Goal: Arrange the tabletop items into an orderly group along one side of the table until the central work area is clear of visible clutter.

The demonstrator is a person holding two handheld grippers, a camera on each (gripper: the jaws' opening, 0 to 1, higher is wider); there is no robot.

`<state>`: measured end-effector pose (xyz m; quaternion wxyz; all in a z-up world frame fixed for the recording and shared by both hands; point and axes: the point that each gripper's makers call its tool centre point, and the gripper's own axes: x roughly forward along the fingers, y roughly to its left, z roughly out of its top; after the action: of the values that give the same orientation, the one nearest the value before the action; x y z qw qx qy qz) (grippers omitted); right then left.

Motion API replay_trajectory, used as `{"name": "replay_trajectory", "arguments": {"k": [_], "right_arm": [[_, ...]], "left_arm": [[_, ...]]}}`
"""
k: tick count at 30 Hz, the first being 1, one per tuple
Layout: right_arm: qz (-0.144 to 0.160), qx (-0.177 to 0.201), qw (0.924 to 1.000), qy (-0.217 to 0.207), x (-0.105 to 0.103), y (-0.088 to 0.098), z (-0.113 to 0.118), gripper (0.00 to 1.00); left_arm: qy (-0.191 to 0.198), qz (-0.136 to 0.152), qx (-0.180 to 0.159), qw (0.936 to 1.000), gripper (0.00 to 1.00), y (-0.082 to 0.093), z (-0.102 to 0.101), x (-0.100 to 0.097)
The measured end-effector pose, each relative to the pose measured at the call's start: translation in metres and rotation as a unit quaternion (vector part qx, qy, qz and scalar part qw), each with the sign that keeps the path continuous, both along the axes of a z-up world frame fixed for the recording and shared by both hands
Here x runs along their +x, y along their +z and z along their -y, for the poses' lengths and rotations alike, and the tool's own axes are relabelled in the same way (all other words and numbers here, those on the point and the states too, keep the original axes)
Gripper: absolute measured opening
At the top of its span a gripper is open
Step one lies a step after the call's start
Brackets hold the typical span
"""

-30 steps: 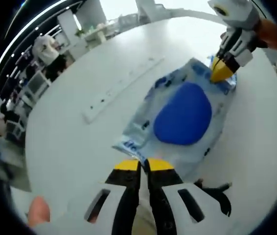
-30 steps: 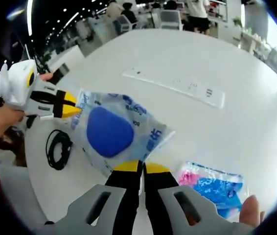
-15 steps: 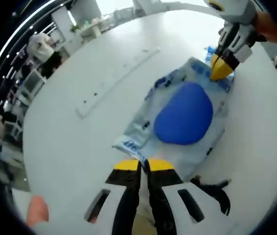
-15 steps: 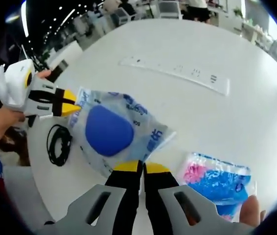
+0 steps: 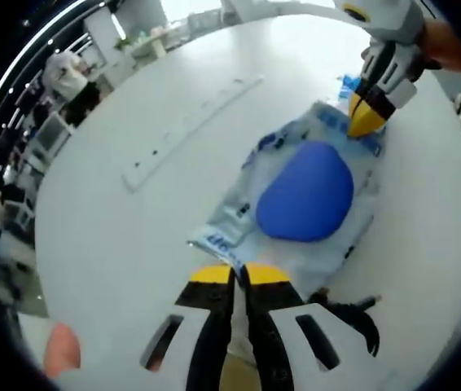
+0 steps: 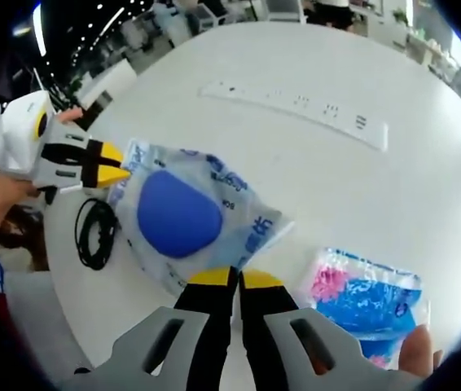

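Across the middle of both views a clear plastic bag printed with blue lettering is lying flat on the white table, with a rounded blue pad showing through it. At the bottom centre of the left gripper view, the left gripper is sitting with its yellow-tipped jaws pressed together at the bag's near edge, apparently pinching the film. The right gripper is doing the same at the opposite edge in its own view, so the bag is being held from two sides.

Judging by its creases and shine, the film is looking thin, light and slippery, and the pad inside soft; it would probably sag if lifted by one corner. Taking hold at the edge seams on two sides, as now, seems the surest grip.

Lower right in the right gripper view, a second packet, blue and pink, is lying well apart from the bag. A coiled black cable is resting just beside the bag at left, and a long white power strip is stretching across the upper part of the frame.

The tabletop is looking smooth and glossy, so things should slide easily. Beyond it, an open office with chairs and people is showing at the upper edges
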<state>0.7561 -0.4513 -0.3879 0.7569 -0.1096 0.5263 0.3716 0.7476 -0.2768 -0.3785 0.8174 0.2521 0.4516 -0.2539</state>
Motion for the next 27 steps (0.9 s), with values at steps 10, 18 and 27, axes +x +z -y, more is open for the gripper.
{"name": "replay_trajectory", "arguments": {"k": [10,18,27], "right_arm": [[-0.002,-0.014,0.9999,0.001,0.0027,-0.0019,0.0042,0.04],[0.001,-0.017,0.9999,0.002,0.0048,-0.0026,0.0041,0.04],[0.006,-0.021,0.9998,0.002,0.0062,-0.0015,0.0051,0.05]], "left_arm": [[-0.008,-0.009,0.003,0.9999,0.03,-0.0027,0.0033,-0.0008],[-0.008,-0.008,0.001,0.9999,0.11,-0.0039,0.0017,0.0002],[-0.004,-0.005,-0.009,0.9999,0.12,0.0016,0.0014,-0.0014]]}}
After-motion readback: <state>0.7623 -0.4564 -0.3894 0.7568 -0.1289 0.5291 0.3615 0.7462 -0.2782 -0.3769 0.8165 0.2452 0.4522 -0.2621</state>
